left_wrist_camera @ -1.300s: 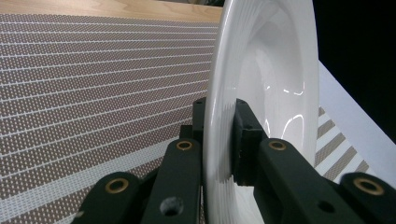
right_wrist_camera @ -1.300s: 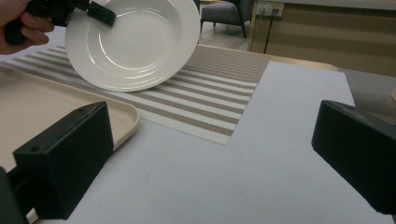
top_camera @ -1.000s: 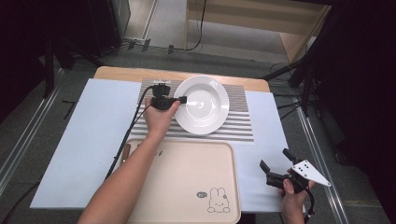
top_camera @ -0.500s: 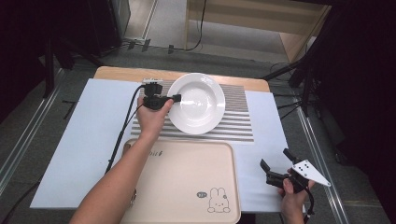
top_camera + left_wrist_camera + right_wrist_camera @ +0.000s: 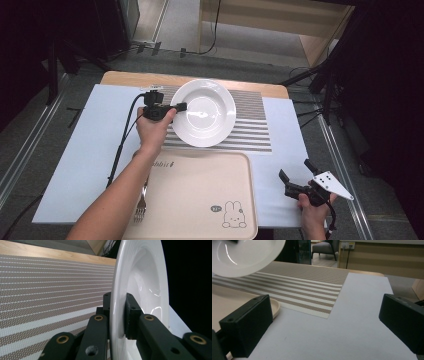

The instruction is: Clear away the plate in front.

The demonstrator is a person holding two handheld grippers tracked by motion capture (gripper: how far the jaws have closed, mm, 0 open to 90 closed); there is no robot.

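Now, a plate lift in hand: the left gripper [image 5: 176, 107] clamps the rim of a round white ceramic plate [image 5: 205, 119], held tilted above the striped woven placemat [image 5: 250, 130].
Next, probably setting it on the beige plastic tray [image 5: 200, 195], which needs level carrying; the right gripper [image 5: 296, 175] waits with jaws wide apart.

Grey carpeted floor [image 5: 165, 20] beyond table, darker grey strip at left. Light wooden cabinet [image 5: 270, 22] at far side, black cable [image 5: 216, 25] hanging down its front to floor. Black stand legs [image 5: 320, 80] at right, dark unlit area behind them. Metal floor rails [image 5: 30, 145] along left side. In right gripper view: grey armchair [image 5: 323, 247] far back, white wall socket [image 5: 348, 244] on wooden panel.
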